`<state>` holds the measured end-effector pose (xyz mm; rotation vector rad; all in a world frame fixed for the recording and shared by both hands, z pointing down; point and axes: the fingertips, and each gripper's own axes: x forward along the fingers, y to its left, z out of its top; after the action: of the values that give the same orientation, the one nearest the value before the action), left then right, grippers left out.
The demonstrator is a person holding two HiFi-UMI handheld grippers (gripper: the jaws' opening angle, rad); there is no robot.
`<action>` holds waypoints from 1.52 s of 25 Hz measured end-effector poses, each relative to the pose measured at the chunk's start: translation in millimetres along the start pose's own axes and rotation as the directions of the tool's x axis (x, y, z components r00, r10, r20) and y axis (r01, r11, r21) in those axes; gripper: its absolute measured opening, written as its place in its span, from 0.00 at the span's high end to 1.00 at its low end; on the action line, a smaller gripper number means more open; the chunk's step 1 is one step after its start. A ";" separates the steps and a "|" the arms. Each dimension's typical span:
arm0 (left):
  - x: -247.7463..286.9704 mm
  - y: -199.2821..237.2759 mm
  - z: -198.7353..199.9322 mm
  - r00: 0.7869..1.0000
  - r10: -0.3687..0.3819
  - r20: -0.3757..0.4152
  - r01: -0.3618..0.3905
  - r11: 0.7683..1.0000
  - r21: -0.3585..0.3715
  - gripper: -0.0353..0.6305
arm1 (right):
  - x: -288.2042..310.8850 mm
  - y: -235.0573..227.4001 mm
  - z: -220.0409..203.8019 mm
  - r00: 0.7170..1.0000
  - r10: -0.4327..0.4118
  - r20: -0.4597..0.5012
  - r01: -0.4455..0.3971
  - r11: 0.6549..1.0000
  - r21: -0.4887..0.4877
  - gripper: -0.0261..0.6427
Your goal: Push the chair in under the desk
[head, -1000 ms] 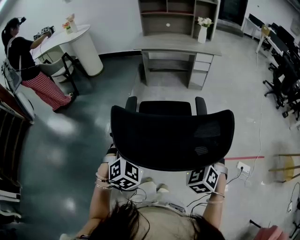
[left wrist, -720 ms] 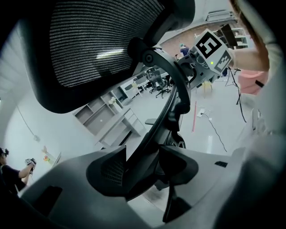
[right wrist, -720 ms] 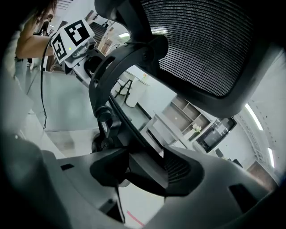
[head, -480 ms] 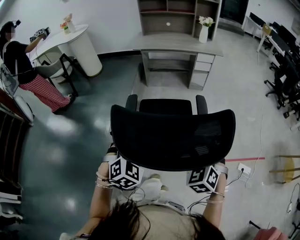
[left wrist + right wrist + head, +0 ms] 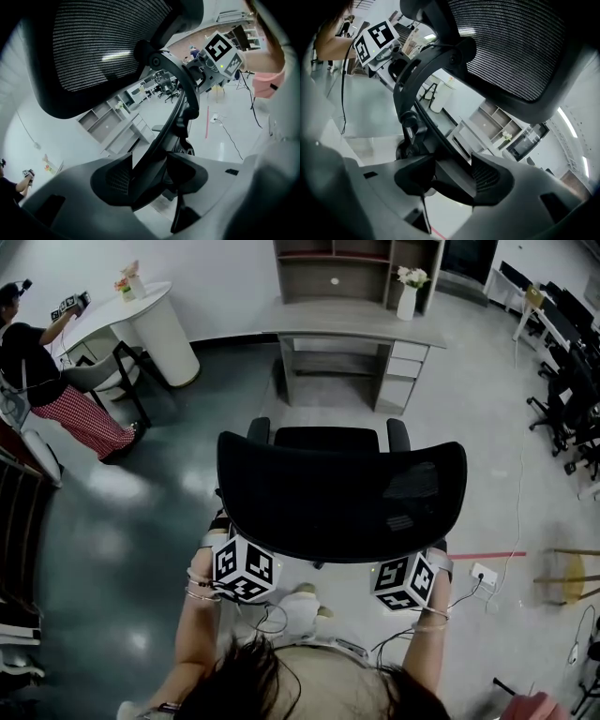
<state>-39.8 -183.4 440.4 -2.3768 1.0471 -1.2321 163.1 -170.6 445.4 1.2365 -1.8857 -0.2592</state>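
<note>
A black office chair (image 5: 342,498) with a mesh back stands on the floor, facing the grey desk (image 5: 356,322) farther ahead. A stretch of open floor lies between them. My left gripper (image 5: 149,180) is shut on the chair's black back frame (image 5: 180,101) at the left. My right gripper (image 5: 450,180) is shut on the same frame (image 5: 410,79) at the right. In the head view only their marker cubes (image 5: 246,568) (image 5: 405,582) show, tucked under the lower edge of the backrest.
A person (image 5: 42,381) stands at a white round table (image 5: 141,320) at the far left, with a dark chair (image 5: 112,371) beside it. A vase of flowers (image 5: 408,292) stands on the desk. Office chairs (image 5: 572,399) line the right. A power strip (image 5: 486,575) and cable lie on the floor to the right.
The chair and both grippers have moved a little forward, toward the desk. The grip on the frame is unchanged.
</note>
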 end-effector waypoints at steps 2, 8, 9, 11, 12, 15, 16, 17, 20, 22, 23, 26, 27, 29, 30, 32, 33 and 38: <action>4.3 3.9 0.6 1.000 0.004 0.003 -0.004 1.000 0.000 0.59 | 4.8 -3.1 1.0 1.000 -0.002 0.001 0.002 1.000 -0.004 0.62; 14.1 13.1 2.6 1.000 0.011 0.021 -0.011 1.000 0.001 0.59 | 16.8 -10.7 3.8 1.000 -0.003 0.000 0.003 1.000 -0.010 0.62; 15.2 13.9 3.2 1.000 0.012 0.024 -0.012 1.000 -0.001 0.59 | 17.9 -11.8 3.9 1.000 -0.005 -0.001 0.005 1.000 -0.011 0.62; 17.5 16.3 4.4 1.000 0.013 0.026 -0.013 1.000 -0.004 0.59 | 20.4 -14.1 4.7 1.000 -0.009 -0.006 0.009 1.000 -0.011 0.62; 18.8 18.2 4.6 1.000 0.013 0.026 -0.013 1.000 -0.004 0.59 | 22.1 -15.1 5.6 1.000 -0.011 -0.008 0.011 1.000 -0.010 0.62; 23.5 23.8 5.3 1.000 0.012 0.028 -0.012 1.000 -0.006 0.59 | 27.1 -18.3 8.1 1.000 -0.013 -0.009 0.013 1.000 -0.008 0.62; 24.6 24.8 6.0 0.999 0.012 0.030 -0.012 1.000 -0.007 0.59 | 28.0 -19.3 8.3 1.000 -0.015 -0.007 0.015 1.000 -0.008 0.62; 25.3 25.3 6.5 0.999 0.012 0.032 -0.012 1.000 -0.008 0.59 | 28.5 -19.7 8.2 1.000 -0.017 -0.007 0.017 1.000 -0.008 0.62; 28.1 28.6 4.7 0.999 0.014 0.037 -0.014 1.000 -0.010 0.59 | 32.5 -19.5 9.8 1.000 -0.024 -0.012 0.024 1.000 -0.006 0.62; 31.2 34.4 3.9 0.999 0.014 0.042 -0.014 1.000 -0.010 0.59 | 37.4 -21.2 13.4 0.999 -0.027 -0.018 0.027 1.000 -0.006 0.62; 32.4 36.8 3.9 0.999 0.014 0.044 -0.014 1.000 -0.009 0.59 | 39.4 -22.1 14.7 0.999 -0.028 -0.020 0.028 1.000 -0.006 0.62; 35.6 42.7 3.6 0.999 0.014 0.051 -0.014 1.000 -0.007 0.59 | 44.7 -24.0 18.1 0.999 -0.032 -0.023 0.032 0.999 -0.005 0.62; 36.9 45.2 3.2 0.998 0.014 0.054 -0.014 1.000 -0.006 0.59 | 46.7 -24.6 19.6 0.999 -0.033 -0.022 0.033 0.999 -0.004 0.62; 39.8 50.4 2.0 0.998 0.012 0.058 -0.012 1.000 -0.004 0.59 | 51.2 -25.7 22.9 0.999 -0.035 -0.020 0.035 0.999 -0.002 0.62; 41.4 53.2 1.5 0.998 0.010 0.060 -0.010 1.000 -0.003 0.59 | 53.5 -26.2 24.6 0.999 -0.036 -0.019 0.036 0.999 -0.001 0.62; 44.8 58.4 0.6 0.998 0.008 0.064 -0.008 1.000 0.001 0.59 | 58.2 -27.4 27.4 0.999 -0.039 -0.017 0.039 0.999 0.002 0.62; 46.5 60.6 0.2 0.998 0.007 0.065 -0.007 1.000 0.003 0.59 | 60.4 -28.0 28.5 0.999 -0.041 -0.016 0.041 0.999 0.003 0.62; 54.5 73.2 -2.3 0.997 0.004 0.072 -0.005 1.000 0.012 0.59 | 71.0 -31.0 35.7 0.999 -0.050 -0.011 0.050 0.999 0.007 0.62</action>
<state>-56.0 -273.1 436.2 -2.3896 1.0187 -1.1388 146.1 -254.2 443.4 1.2887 -1.8495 -0.2721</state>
